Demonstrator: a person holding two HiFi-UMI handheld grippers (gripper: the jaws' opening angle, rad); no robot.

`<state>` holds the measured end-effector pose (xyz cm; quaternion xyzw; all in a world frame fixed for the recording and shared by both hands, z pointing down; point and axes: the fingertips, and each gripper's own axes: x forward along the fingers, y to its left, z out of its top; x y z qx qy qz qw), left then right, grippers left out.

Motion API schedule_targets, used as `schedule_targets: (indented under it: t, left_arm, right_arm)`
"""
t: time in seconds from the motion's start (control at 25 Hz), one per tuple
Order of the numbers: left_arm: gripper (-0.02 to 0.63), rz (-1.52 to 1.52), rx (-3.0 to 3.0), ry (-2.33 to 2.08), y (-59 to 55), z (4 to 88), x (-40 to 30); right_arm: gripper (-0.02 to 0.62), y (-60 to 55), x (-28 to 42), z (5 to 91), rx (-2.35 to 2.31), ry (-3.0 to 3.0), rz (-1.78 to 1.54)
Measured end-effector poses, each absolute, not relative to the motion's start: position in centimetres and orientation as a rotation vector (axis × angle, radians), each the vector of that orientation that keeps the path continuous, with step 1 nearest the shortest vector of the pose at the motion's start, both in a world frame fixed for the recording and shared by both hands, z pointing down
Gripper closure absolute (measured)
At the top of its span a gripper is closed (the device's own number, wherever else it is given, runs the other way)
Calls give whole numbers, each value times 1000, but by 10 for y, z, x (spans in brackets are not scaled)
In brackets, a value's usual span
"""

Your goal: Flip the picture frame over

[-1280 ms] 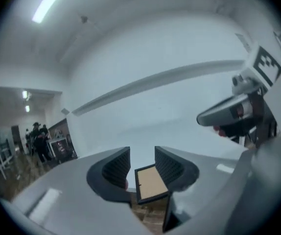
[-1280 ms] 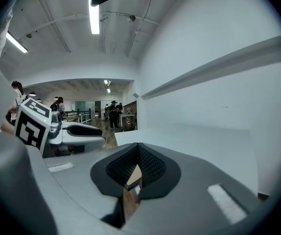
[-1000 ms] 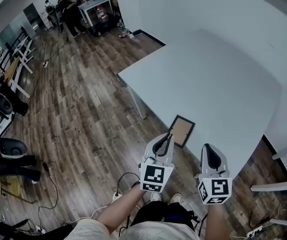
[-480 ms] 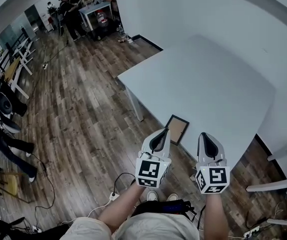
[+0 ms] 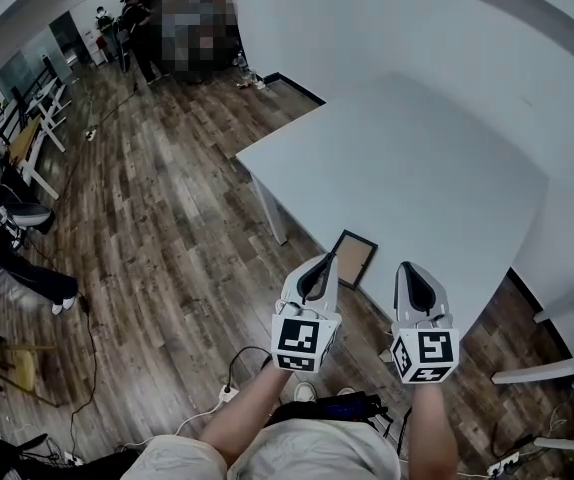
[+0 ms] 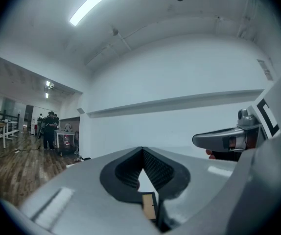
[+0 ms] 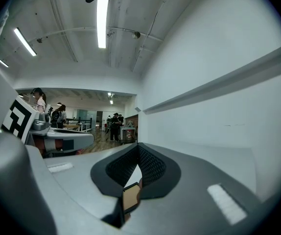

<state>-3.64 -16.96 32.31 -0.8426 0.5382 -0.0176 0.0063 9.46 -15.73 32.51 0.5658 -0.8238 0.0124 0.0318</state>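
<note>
At the near edge of the tabletop (image 5: pixel 407 178) the picture frame (image 5: pixel 354 258) lies flat, its long axis toward 12 o'clock. It is at 1 o'clock from the nearer left gripper (image 5: pixel 325 261) and 11 o'clock from the right gripper (image 5: pixel 407 269). Both jaws are closed and empty.

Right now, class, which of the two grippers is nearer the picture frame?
The left gripper: its tip lies beside the picture frame; the right gripper is farther off.

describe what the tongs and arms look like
The left tongs and right tongs both have pale grey shells, black ribbed pads and a rear cube with black-and-white square markers. The forearms show no sleeves.
</note>
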Motion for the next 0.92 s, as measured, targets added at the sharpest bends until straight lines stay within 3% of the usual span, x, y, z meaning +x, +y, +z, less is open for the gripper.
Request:
schedule_targets:
  t: [0.92]
  left_arm:
    - [604,-53,-2627,1689,-180,321,-42]
  right_arm:
    - [572,-167,92,322,1752,-2526,31]
